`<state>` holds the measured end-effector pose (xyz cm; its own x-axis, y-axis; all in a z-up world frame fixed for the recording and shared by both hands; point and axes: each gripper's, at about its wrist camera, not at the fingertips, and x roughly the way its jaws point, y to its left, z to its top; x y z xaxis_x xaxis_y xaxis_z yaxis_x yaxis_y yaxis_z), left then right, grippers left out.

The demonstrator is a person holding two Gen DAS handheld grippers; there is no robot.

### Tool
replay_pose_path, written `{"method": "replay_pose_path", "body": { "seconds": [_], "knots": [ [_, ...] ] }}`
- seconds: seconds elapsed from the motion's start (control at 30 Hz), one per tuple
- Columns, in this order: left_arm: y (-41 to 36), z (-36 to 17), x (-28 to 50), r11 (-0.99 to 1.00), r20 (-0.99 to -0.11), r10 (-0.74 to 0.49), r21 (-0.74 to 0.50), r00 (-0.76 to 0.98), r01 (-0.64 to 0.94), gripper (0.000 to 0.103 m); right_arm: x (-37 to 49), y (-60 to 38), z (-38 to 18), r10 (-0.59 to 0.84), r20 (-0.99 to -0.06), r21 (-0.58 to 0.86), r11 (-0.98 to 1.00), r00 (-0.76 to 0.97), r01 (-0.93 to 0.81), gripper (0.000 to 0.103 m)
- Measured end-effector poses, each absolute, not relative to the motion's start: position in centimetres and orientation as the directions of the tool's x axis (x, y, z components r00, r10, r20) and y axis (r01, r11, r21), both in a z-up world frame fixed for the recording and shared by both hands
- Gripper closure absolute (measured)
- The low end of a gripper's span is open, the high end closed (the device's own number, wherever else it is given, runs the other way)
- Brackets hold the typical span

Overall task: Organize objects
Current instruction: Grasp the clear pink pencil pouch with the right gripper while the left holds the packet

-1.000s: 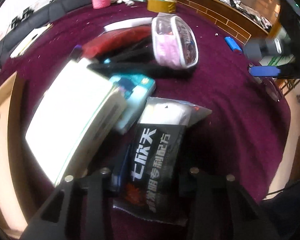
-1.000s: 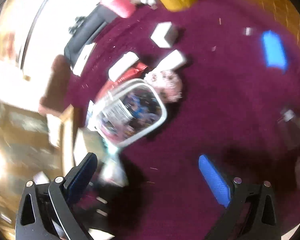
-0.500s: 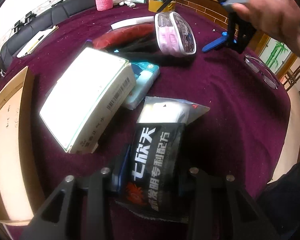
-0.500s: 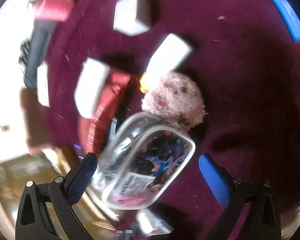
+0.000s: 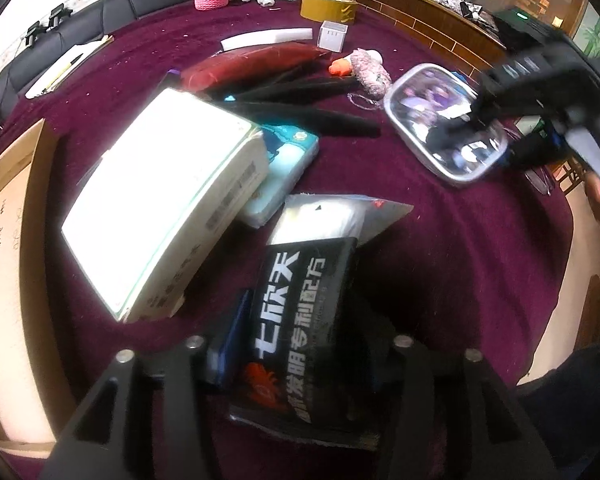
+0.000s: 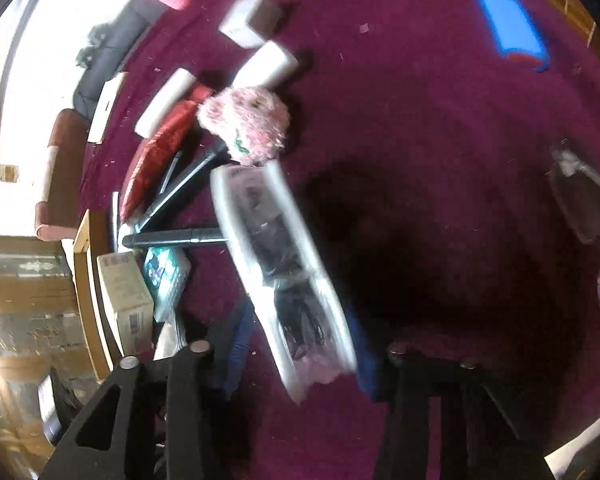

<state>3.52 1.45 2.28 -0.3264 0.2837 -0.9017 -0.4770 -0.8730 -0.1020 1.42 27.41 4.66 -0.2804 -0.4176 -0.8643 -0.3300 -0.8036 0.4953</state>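
Clamped in the right gripper (image 6: pixel 300 344): a clear zip pouch (image 6: pixel 284 272) with a white rim, gripped at its near end between the blue pads, tilted up toward the frame's centre and blurred with motion. Same pouch (image 5: pixel 446 120) visible at upper right of the left wrist view, lifted off the maroon tablecloth (image 5: pixel 440 264). Closed on a black sachet with white Chinese lettering (image 5: pixel 296 328): the left gripper (image 5: pixel 296 356), low centre of its own frame, the sachet overlapping a silver-white packet (image 5: pixel 320 218). To carry the pouch well: keep the grip firm, since a soft bag held by one end likely sags and swings; move slowly enough to stop the sway; clear the pink plush toy (image 6: pixel 248 124) and the black pens (image 6: pixel 172 238) to its left before lowering. Best set down flat, beside the white box (image 5: pixel 164 208) and teal tissue pack (image 5: pixel 284 164), without nudging them. Final resting spot impossible to tell yet.
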Motion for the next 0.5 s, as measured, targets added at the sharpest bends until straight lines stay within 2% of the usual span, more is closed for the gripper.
{"method": "replay_pose_path", "body": {
  "seconds": [0.03, 0.07, 0.13, 0.33, 0.5],
  "knots": [
    [1.6, 2.3, 3.3, -0.873, -0.901, 0.282, -0.1, -0.328, -0.477, 0.052, 1.4, 27.5, 5.0, -0.42, -0.856, 0.505, -0.806, -0.303, -0.309, 0.068],
    [1.7, 2.3, 3.2, -0.875, -0.9, 0.28, -0.096, -0.334, -0.474, 0.063, 1.4, 27.1, 5.6, -0.412, -0.854, 0.5, -0.818, -0.318, -0.282, 0.069],
    [1.7, 2.4, 3.0, -0.875, -0.894, 0.305, -0.127, -0.328, -0.467, 0.067, 2.7, 26.6, 6.6, -0.397, -0.85, 0.49, -0.837, -0.346, -0.244, 0.07],
    [1.3, 3.6, 3.3, -0.867, -0.858, 0.383, -0.208, -0.341, -0.452, 0.069, 4.6, 27.1, 7.7, -0.414, -0.827, 0.511, -0.836, -0.382, -0.201, 0.07],
    [0.2, 5.1, 3.8, -0.874, -0.832, 0.406, -0.232, -0.379, -0.428, 0.069, 3.8, 25.9, 6.5, -0.398, -0.857, 0.466, -0.87, -0.327, -0.163, 0.068]
  ]
}}
